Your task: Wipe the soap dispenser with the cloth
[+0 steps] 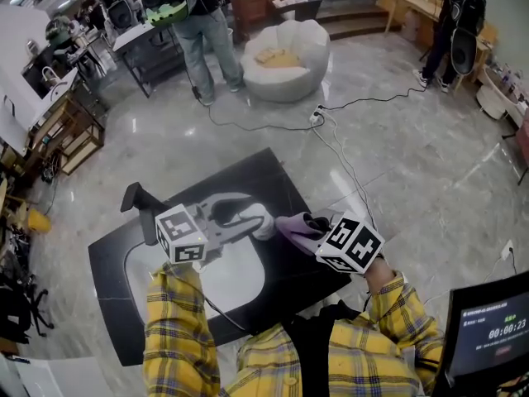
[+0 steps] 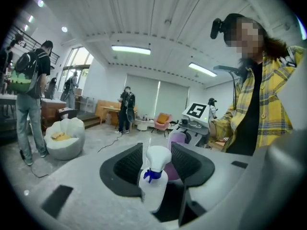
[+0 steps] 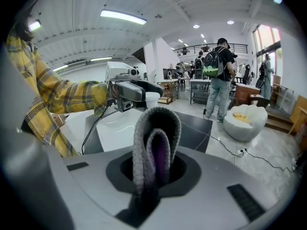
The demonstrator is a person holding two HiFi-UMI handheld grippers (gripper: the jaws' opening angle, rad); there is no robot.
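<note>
Two grips: our left gripper [image 2: 156,158] clamps the white plastic soap dispenser [image 2: 154,188] steady above the middle of the black counter [image 1: 273,176], so the grey-purple knitted cloth [image 3: 154,137] pinched in our right gripper [image 3: 156,166] can wipe it.

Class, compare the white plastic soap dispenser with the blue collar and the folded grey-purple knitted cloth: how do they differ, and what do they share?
The soap dispenser is smooth, rigid white plastic; the cloth is soft ribbed knit, grey outside, purple inside. The soap dispenser stands straight in the left gripper; the cloth is doubled into a loop in the right gripper. Shared: each is clamped in one gripper.
</note>
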